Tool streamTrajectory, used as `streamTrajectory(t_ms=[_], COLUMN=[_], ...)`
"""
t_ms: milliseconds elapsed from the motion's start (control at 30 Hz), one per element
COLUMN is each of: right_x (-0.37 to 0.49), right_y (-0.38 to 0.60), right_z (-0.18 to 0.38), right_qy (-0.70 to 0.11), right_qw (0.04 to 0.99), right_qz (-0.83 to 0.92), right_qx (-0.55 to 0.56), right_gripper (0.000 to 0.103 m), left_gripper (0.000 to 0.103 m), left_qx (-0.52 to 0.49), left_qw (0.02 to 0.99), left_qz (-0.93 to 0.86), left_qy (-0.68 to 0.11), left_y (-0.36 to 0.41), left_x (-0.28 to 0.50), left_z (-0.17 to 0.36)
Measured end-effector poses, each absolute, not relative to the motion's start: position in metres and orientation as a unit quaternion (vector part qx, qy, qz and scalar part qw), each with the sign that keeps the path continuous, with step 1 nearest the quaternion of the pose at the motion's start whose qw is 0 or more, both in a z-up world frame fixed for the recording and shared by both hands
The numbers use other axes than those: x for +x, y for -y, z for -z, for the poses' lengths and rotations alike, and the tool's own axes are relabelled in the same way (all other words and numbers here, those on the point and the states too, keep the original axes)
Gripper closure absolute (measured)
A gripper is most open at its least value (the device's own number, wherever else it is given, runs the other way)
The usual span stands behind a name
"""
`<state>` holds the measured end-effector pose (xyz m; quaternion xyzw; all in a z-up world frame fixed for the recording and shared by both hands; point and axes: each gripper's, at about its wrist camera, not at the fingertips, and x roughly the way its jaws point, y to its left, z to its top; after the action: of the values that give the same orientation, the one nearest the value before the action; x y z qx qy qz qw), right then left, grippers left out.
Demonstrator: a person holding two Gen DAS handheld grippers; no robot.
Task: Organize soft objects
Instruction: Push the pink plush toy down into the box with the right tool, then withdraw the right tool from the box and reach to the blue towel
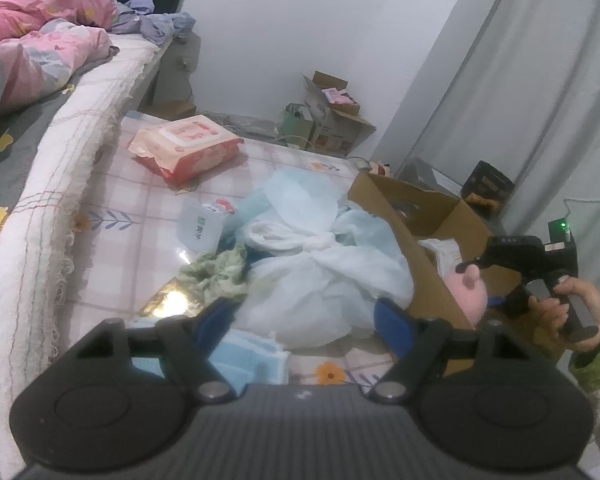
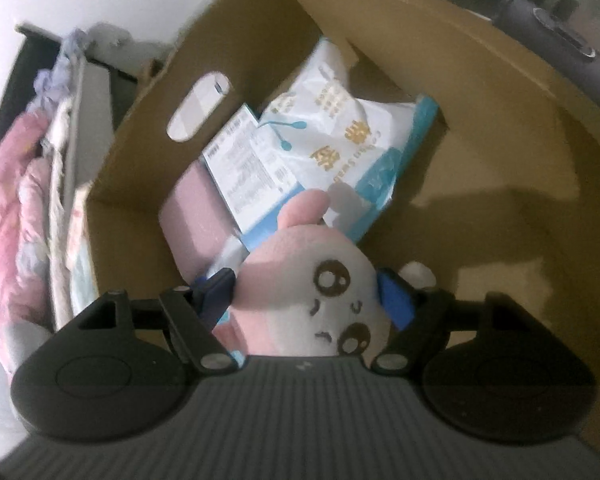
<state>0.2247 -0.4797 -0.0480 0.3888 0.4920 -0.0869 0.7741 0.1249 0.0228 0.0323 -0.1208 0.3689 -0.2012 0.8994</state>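
- My right claw point(image 2: 306, 300) is clenched on the pink and white plush toy point(image 2: 312, 292), one blue pad against each side of its head, with the painted face turned up at my wrist camera.
- The toy hangs over the open cardboard box point(image 2: 480, 128), straight ahead of and below my fingers; its long axis runs forward along the claw, one pink ear pointing toward the packs already lying inside.
- Under that ear lies a white and blue pack point(image 2: 340, 148) and beside it a pink fold of fabric point(image 2: 196, 208). I judge the drop needs only a short lowering and a letting go, since the toy is already inside the box's walls.
- My left claw point(image 1: 306, 320) is spread wide with nothing between its pads, low over the floor mat point(image 1: 140, 200) beside the bed point(image 1: 60, 152).
- Just ahead of it sits the heap of pale blue and white cloths point(image 1: 308, 256), with a blue towel point(image 1: 252, 356) nearly under the left pad and a green rag point(image 1: 216, 272) close by.
- The left is the nearer hand for that heap; the box point(image 1: 416, 216) stands to its right, touching the pile.
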Motion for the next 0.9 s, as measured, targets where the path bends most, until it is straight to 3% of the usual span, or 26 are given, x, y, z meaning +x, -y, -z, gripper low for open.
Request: streamTrajectory(t_ms=[400,900], right_x=[0.209,0.159], right_y=[0.480,0.455], right_z=[0.062,-0.012], right_qy=[-0.462,-0.371], right_qw=[0.778,0.842], right_qz=[0.087,0.035], right_qx=[0.417,0.391], right_gripper=[0.018,0.013], left_gripper=[0.023,0.022], left_qx=[-0.111,-0.085], left_qw=[0.899,0.914], left_qz=[0.199,0.146], left_qy=[-0.374,-0.369], left_y=[-0.021,-0.056], left_x=[0.123,0.088], left_z=[-0.030,-0.027])
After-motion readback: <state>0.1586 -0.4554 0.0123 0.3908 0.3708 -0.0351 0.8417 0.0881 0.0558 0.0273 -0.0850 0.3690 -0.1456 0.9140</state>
